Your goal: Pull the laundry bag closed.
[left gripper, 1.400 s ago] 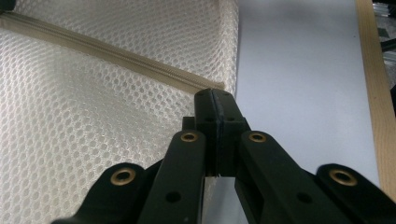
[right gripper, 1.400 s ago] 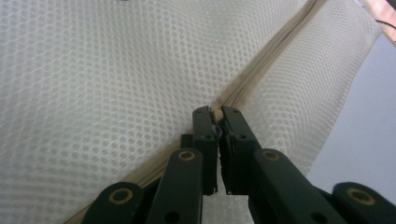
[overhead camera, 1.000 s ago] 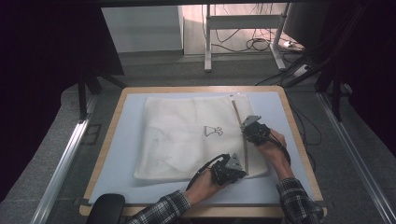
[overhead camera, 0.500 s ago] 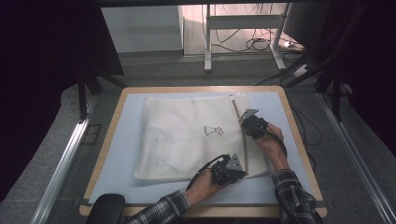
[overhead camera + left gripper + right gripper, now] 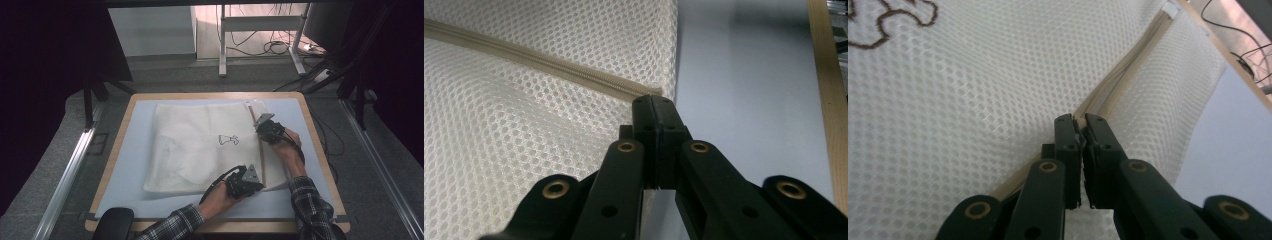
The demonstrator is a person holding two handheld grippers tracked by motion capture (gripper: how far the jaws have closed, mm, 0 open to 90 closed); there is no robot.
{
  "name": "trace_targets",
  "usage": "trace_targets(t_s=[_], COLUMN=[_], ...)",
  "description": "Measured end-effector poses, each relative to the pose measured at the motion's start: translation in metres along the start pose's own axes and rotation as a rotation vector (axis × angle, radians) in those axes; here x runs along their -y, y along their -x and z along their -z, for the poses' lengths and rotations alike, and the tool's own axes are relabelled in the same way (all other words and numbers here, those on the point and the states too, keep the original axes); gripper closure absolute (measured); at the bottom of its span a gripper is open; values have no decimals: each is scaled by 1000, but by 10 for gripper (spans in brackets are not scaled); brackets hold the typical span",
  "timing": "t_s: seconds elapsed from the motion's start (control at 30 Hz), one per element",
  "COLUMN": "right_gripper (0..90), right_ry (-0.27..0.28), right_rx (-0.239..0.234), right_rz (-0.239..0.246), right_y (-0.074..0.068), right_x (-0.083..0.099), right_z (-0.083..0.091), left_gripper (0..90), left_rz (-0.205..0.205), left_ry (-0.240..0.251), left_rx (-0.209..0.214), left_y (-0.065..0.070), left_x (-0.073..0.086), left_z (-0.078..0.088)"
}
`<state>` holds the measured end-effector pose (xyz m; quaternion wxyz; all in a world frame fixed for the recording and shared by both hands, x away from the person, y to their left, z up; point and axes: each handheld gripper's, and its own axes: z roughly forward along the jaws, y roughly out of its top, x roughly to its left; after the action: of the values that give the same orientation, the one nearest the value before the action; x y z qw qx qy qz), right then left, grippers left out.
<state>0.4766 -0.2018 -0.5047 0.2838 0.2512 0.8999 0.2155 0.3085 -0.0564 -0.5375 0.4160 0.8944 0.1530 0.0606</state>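
since the earlier frame your right claw [image 5: 263, 128] has slid farther up the zipper [image 5: 260, 145], away from you and toward the far edge of the mesh bag [image 5: 200, 145]; your left claw [image 5: 252, 182] has kept its place at the near end. the bag itself has not shifted on the tabletop [image 5: 310, 150].

your left claw [image 5: 654, 107] is clenched on the near end of the zipper [image 5: 539, 60], right at the corner of the bag [image 5: 524, 150], pinning it so the fabric stays taut. your right claw [image 5: 1078, 125] is clamped tight on something small on the zipper line [image 5: 1118, 82], which looks like the slider, though the jaws hide most of it.

the bag lies flat in the middle of the blue-grey tabletop, its small dark logo [image 5: 227, 139] facing up, with the zipper running along its right side.

as for progress, you seem well into the run. from the right gripper view, the two tapes ahead of your claw look slightly parted, while the stretch behind it, back toward your left claw, looks joined, so my reading is that you are closing it. a fair stretch remains between your right claw and the white tab [image 5: 1172, 7] at the far corner. what's left: carry the slider up to that end, then let go with both claws.
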Motion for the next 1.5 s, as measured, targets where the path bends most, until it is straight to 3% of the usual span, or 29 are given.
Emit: trace_targets(t_s=[1.5], right_gripper=[849], right_ry=[16], right_rx=[38], right_rz=[-1], right_y=[40], right_x=[-31], right_z=[-44], left_gripper=[900], left_rz=[13], left_ry=[2], left_rx=[11], left_y=[-1], left_x=[0], left_z=[0])
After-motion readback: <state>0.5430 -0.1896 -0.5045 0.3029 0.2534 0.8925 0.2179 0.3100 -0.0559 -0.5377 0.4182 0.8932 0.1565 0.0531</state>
